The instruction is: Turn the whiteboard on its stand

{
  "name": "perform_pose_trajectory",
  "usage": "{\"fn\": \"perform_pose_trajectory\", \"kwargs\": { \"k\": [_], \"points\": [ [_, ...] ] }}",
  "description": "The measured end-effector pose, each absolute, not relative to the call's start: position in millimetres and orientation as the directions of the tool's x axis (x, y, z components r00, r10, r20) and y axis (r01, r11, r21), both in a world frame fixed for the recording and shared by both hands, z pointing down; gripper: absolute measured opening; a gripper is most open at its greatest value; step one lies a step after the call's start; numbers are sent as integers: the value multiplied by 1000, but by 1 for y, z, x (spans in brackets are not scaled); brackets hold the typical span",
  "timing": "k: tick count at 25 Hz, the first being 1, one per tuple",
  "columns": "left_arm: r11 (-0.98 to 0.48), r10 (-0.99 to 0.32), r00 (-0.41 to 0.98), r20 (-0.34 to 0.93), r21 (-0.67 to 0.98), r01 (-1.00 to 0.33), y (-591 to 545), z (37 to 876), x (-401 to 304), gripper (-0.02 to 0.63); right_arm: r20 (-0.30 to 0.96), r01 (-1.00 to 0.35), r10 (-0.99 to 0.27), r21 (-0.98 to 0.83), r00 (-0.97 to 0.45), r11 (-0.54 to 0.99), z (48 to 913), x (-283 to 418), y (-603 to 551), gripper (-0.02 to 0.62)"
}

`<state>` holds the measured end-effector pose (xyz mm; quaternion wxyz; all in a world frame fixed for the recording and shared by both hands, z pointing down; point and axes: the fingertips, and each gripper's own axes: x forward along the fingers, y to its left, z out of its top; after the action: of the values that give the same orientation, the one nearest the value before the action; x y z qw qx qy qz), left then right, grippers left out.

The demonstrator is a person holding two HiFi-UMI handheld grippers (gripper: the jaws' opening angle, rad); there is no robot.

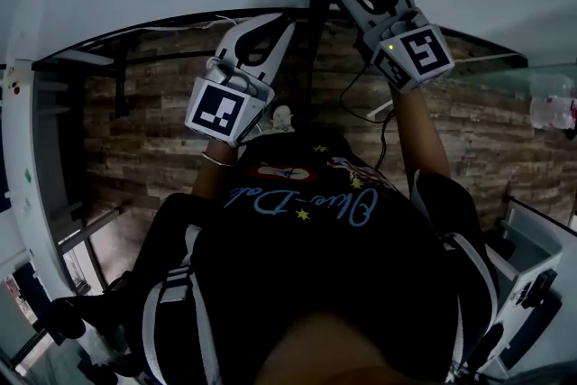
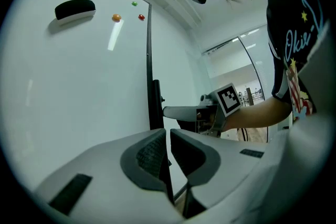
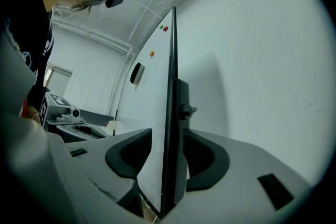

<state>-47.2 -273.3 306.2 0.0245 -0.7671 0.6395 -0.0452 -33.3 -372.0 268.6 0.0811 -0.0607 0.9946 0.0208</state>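
Left tongs [image 2: 169, 155] look pinched shut on the whiteboard [image 2: 79, 86] edge. Right tongs [image 3: 167, 160] gape wide, straddling the edge beside the stand post [image 3: 181, 97], pads off it. I'd clamp those squarely first, then swing the board slowly.

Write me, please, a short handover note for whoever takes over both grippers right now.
Left gripper: jaws nearly together on a thin dark edge of the whiteboard; it appears to hold it.
Right gripper: jaws open, straddling the board's edge beside the stand post, with the pads off the board.
Board: on its stand, edge-on in the right gripper view, with the eraser stuck on its face.
Done: how far the board has turned cannot be told from this moment.
Left: probably close the right gripper on the edge and swing the board round.
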Motion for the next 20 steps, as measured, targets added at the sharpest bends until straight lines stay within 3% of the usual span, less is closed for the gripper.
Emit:
{"fn": "perform_pose_trajectory", "kwargs": {
  "k": [20],
  "points": [
    [-208, -978, 208, 12, -96, -973, -293, 296, -73, 40, -110, -10, -9, 10, -994, 1000, 279, -71, -392, 176]
  ]
}}
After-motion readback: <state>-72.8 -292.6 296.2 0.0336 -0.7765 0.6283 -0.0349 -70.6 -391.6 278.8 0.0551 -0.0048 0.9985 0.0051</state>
